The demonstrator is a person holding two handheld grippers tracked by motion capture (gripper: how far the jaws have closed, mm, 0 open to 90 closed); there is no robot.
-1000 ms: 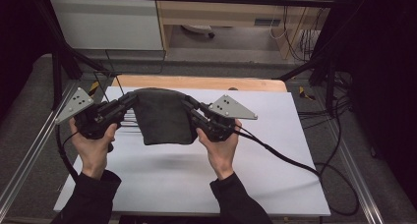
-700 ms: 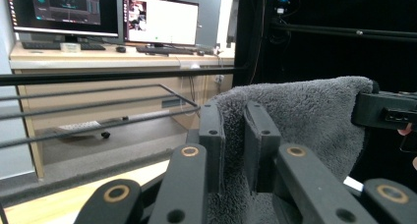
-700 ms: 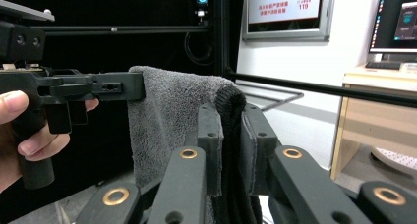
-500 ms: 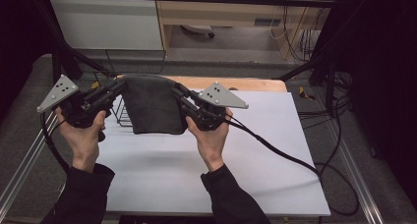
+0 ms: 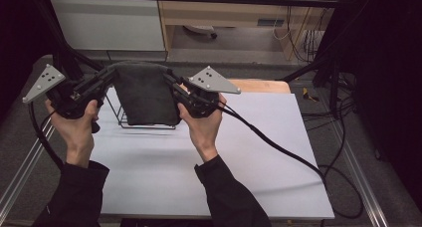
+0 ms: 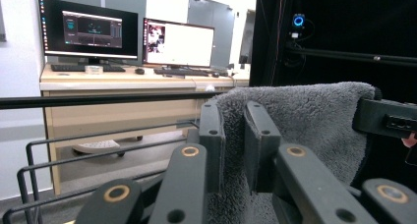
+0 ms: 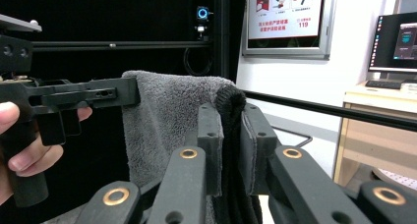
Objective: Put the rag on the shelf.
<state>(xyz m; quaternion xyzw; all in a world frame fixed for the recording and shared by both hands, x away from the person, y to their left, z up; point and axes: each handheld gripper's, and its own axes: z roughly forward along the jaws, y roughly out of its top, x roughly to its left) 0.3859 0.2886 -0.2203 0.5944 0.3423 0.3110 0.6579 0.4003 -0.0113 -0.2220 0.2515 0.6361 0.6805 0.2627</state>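
Lifted towel (image 5: 145, 95) higher & back, now over rack (image 5: 130, 123); both grippers (image 5: 110, 76) (image 5: 169, 81) clamped on top corners, towel stretched between.

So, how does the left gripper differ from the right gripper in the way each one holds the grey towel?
The left gripper pinches the grey towel at its left top corner; the right gripper pinches the right top corner. In the high view the left gripper sits a little higher in the picture than the right gripper. Only the right gripper's cable trails across the white table. Both are shut on the towel, holding it spread above the wire rack.
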